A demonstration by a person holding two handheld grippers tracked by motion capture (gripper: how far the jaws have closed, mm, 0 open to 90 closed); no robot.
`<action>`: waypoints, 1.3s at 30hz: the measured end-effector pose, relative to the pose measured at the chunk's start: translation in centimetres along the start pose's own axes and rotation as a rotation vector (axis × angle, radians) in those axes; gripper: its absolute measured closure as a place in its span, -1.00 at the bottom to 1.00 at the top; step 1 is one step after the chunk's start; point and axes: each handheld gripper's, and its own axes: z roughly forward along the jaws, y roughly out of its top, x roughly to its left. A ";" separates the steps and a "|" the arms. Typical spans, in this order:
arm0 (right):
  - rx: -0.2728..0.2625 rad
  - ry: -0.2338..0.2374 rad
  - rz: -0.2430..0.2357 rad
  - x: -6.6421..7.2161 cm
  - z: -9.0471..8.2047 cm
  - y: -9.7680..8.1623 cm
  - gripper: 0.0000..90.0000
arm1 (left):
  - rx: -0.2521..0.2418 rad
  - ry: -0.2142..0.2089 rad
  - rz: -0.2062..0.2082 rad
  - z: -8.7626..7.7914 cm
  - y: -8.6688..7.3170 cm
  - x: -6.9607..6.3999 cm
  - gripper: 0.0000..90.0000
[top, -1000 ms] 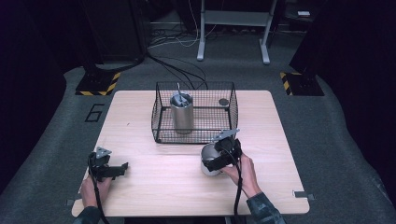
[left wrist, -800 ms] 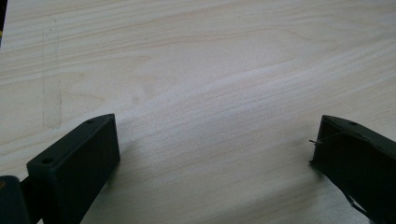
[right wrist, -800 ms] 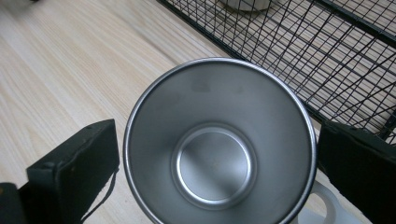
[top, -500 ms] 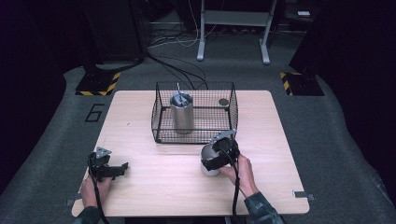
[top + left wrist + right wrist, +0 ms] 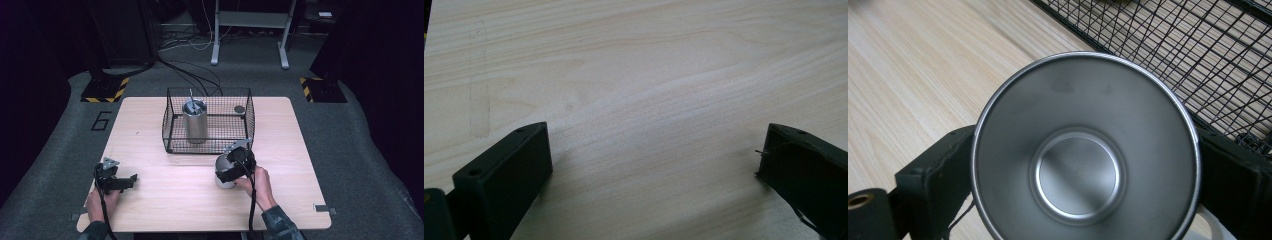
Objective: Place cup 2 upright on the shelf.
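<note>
- The right gripper (image 5: 231, 169) sat a little right of the middle of the high view, low in the frame, just in front of the wire basket (image 5: 249, 116).
- Its jaws were closed on a steel cup (image 5: 224, 176), one on each side of the cup's wall.
- In the right gripper view the steel cup (image 5: 1083, 150) took up the centre of the frame, open mouth toward the camera and empty, with a black jaw showing at its left and right edges.
- The basket's mesh (image 5: 1198, 55) crossed the upper right of that view, close behind the cup.
- Inside the basket in the high view, a tall metal tumbler (image 5: 195, 121) stood upright toward the left side with a thin rod rising from it, and a small dark disc (image 5: 240, 108) lay near the far right corner.
- The left gripper (image 5: 120, 181) rested at the lower left of the high view, on the wooden table (image 5: 165, 200), well apart from the cup and basket.
- In the left gripper view its jaws stood wide apart over bare wood (image 5: 649, 100), holding nothing.
</note>
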 end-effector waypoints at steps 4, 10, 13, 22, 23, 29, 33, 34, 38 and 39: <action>0.016 0.015 -0.029 -0.2 -0.1 0.2 -0.88 | 0.000 0.000 0.000 0.0 0.0 0.0 -0.99; 0.020 0.041 -0.070 -0.5 -0.1 0.2 -0.88 | 0.000 0.000 0.000 0.0 0.0 0.0 -0.99; 0.018 0.051 -0.086 -0.6 -0.2 0.1 -0.88 | 0.000 0.000 -0.001 0.0 0.0 0.0 -0.99; 0.004 0.073 -0.115 -0.5 -1.0 0.5 -0.88 | 0.000 0.000 0.000 0.0 0.0 0.0 -0.99; -0.002 0.073 -0.114 -0.5 -1.2 0.6 -0.88 | 0.000 0.000 0.000 0.0 0.0 0.0 -0.99; -0.016 0.075 -0.124 -0.4 -2.5 1.3 -0.88 | 0.000 0.000 0.000 0.0 0.0 0.0 -0.99; -0.023 0.064 -0.122 -0.5 -3.1 1.7 -0.88 | -0.001 0.000 -0.001 0.0 0.0 0.0 -0.99; -0.021 0.064 -0.127 -0.6 -3.2 1.8 -0.88 | 0.000 0.000 0.000 0.0 0.0 0.0 -0.99; -0.023 0.068 -0.118 -0.8 -3.7 2.0 -0.88 | 0.000 0.000 -0.001 0.0 0.0 0.0 -0.99; -0.023 0.068 -0.118 -0.8 -3.7 2.0 -0.88 | 0.000 0.000 -0.001 0.0 0.0 0.0 -0.99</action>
